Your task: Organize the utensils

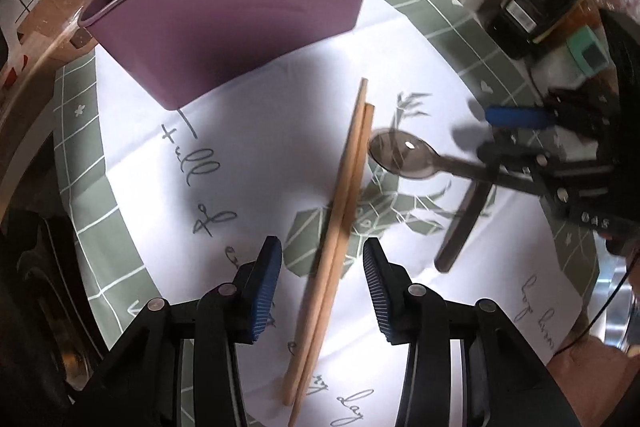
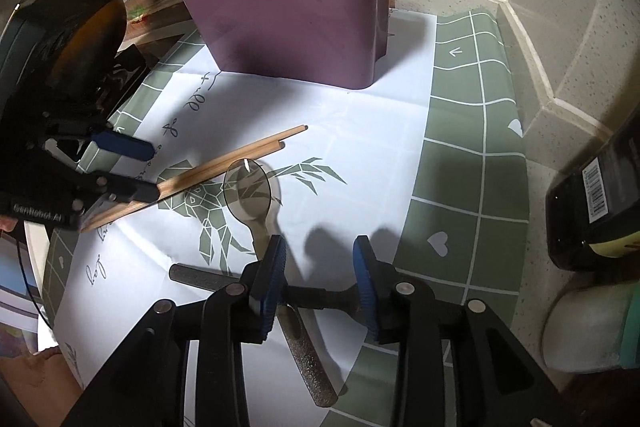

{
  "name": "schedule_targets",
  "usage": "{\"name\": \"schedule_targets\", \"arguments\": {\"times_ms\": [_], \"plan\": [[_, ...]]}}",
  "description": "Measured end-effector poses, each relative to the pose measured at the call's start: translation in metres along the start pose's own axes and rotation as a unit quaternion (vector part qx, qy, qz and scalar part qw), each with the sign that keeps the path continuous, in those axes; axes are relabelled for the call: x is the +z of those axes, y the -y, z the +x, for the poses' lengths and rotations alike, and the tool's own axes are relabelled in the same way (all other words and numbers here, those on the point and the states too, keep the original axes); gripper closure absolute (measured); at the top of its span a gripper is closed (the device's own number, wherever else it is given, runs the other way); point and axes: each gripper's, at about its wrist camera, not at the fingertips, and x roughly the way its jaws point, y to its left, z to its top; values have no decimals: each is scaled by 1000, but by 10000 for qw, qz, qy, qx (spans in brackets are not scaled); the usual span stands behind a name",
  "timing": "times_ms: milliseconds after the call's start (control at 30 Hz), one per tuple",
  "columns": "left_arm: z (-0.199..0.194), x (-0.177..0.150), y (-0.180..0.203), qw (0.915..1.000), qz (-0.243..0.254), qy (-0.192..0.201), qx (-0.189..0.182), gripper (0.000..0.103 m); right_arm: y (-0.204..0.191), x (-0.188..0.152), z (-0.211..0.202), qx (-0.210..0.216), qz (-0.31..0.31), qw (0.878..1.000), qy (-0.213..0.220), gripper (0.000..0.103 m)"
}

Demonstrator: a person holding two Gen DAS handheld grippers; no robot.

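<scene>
- The left gripper (image 1: 323,259) hangs over the printed green-and-white table mat (image 1: 248,163), its blue-padded jaws apart and straddling the pair of long wooden chopsticks (image 1: 340,195) without pressing on them; I judge it is lined up to close across both sticks together.
- The chopsticks lie side by side on the mat, in front of the plum-coloured plastic utensil caddy (image 1: 248,11), tips pointing roughly toward it; in the right wrist view their near ends pass between the left gripper's fingers.
- The caddy, the landmark here, stands at the far end of the mat and already holds a few utensils in its compartments, which suggests the sorting is partly done.
- Just right of the chopsticks, also in front of the caddy, lies a smoky translucent plastic spoon (image 2: 248,187), bowl toward the caddy.
- A dark, straight-handled utensil (image 2: 200,277) lies across the spoon's handle; what it is I cannot say.
- The right gripper (image 2: 320,267) sits over that crossing, jaws apart and gripping nothing, the dark handle passing between them.
</scene>
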Motion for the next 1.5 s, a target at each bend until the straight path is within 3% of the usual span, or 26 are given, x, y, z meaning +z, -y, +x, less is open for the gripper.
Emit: {"name": "schedule_targets", "arguments": {"times_ms": [200, 367, 600, 833, 933, 1033, 1200, 1300, 1500], "plan": [[10, 2, 0, 9990, 115, -191, 381, 60, 2, -5, 0, -37, 29, 10000, -36, 68], [14, 6, 1, 9992, 11, -186, 346, 60, -2, -4, -1, 22, -29, 10000, -7, 68], [26, 3, 22, 9987, 303, -294, 296, 60, -35, 10, 3, 345, -708, 9969, 57, 68], [18, -7, 1, 9990, -106, -209, 392, 60, -58, 27, 35, 231, -936, 9950, -268, 68], [11, -15, -11, 9992, -281, -146, 259, 60, -62, 24, 35, 40, -1091, 9937, -244, 75], [3, -23, -9, 9999, -135, -62, 34, 60, -55, 21, 29, 57, -1027, 9945, -218, 75], [7, -7, 9, 9999, -116, -26, 124, 60, -38, 21, 24, -25, -662, 9976, -188, 75], [5, 1, 7, 9996, -225, 28, -183, 60, -29, 14, 15, 31, -498, 9987, -137, 75], [-9, 16, 6, 9997, 95, 118, 171, 60, -19, 2, 9, -7, -390, 9992, -114, 75]]}}
